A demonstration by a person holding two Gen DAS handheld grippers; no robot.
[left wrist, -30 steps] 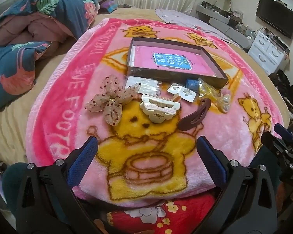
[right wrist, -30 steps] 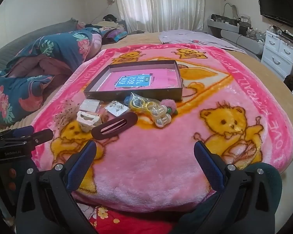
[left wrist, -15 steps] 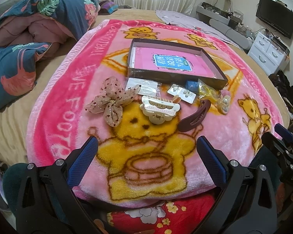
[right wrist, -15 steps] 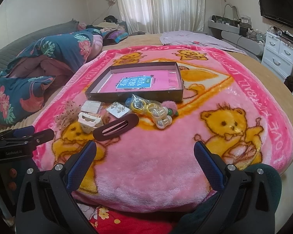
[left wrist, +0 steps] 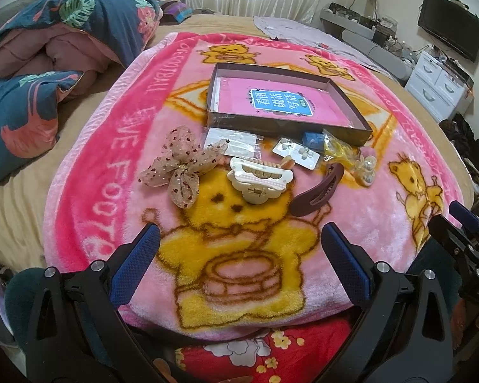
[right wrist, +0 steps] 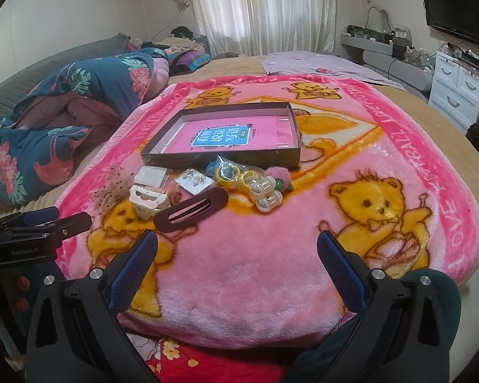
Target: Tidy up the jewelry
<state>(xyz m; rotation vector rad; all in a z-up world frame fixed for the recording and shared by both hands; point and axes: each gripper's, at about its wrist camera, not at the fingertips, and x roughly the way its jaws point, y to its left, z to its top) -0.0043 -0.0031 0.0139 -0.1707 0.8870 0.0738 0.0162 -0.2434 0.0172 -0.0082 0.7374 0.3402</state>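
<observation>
Barely anything has shifted since a second ago: both views have crept a touch closer to the bed, and nothing on the blanket has been disturbed. My left claw (left wrist: 239, 257) hangs with its jaws spread wide, gripping nothing, low over the near edge of the pink blanket (left wrist: 351, 210). My right claw (right wrist: 238, 263) is just as wide and just as empty, off to the right of the pile.

Reaching outward from the left one, I meet the cream hair claw (left wrist: 259, 179) first, almost dead ahead, with the gauzy bow (left wrist: 183, 167) to its left. The brown hair clip (left wrist: 316, 191) lies ahead and a little right, its long axis slanting from near-left to far-right. In the right view that same clip (right wrist: 191, 210) sits ahead and left, well inside reach, lying nearly crosswise to my fingers.

Beyond these come the earring cards (left wrist: 297, 152), the small blue box (left wrist: 313, 138), the yellow bagged pieces (right wrist: 231, 172) and the pearl cluster (right wrist: 266, 196). Behind them all sits the open tray (left wrist: 287, 127), its floor bare of jewelry.

I judge the clip the nearest fair target for either hand; the right meets it broadside.
</observation>
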